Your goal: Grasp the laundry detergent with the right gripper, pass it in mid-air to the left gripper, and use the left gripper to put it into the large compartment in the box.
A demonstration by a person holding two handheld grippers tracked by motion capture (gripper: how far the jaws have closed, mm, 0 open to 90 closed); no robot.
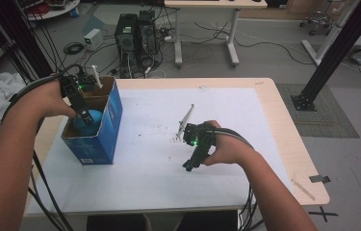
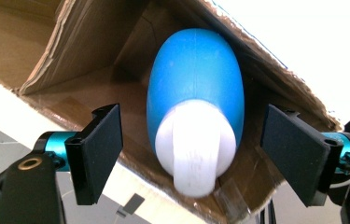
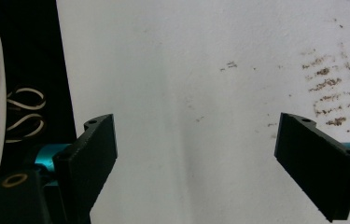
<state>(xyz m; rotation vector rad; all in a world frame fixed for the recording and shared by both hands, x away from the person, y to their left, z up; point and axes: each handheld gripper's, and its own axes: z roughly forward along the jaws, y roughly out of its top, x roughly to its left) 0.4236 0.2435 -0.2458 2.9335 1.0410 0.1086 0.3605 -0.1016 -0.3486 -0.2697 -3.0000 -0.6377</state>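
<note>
From above, the left gripper (image 1: 84, 115) dips into the blue cardboard box (image 1: 112, 126) at 9 o'clock on the table (image 1: 284, 139). Its own view shows a blue ball with a white tip (image 2: 195, 112) inside, between wide jaws, untouched. The right gripper (image 3: 196, 163) hangs open and empty over the white sheet (image 3: 186, 70).

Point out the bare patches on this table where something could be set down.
Free: the white sheet between the blue box and the right gripper, its far right part, and the near strip. Crowded: the box, holding a blue-and-white object with the left gripper above it; brown smudges beside the right gripper.
</note>
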